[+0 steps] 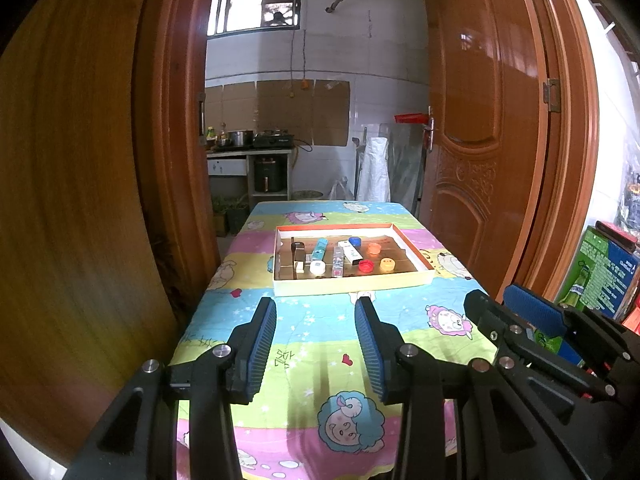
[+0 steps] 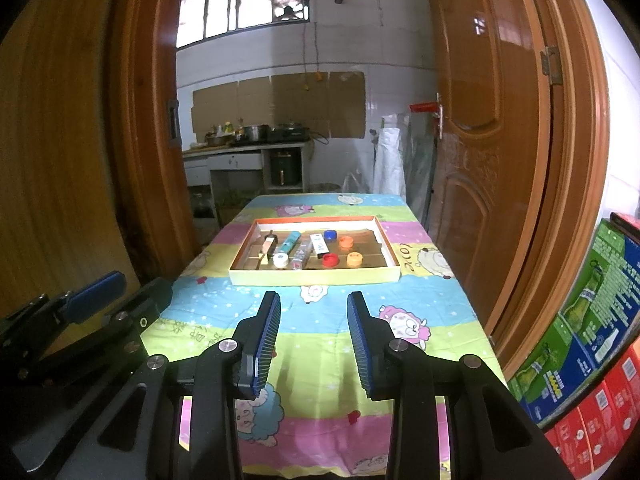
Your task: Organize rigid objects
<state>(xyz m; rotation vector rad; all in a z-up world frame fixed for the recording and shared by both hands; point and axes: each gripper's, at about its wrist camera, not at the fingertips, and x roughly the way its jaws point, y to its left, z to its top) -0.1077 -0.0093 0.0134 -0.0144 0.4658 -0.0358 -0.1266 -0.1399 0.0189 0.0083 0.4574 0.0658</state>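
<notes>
Teal box (image 2: 289, 241) lengthwise, pointing far-right.

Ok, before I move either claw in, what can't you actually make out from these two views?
- Labels on the small boxes in the tray: too small, both views.
- Dark item at the tray's left: too small to identify.
- Tray's near inside edge: hidden by its front wall.
- Table's near edge: covered by the left claw and right claw.
</notes>
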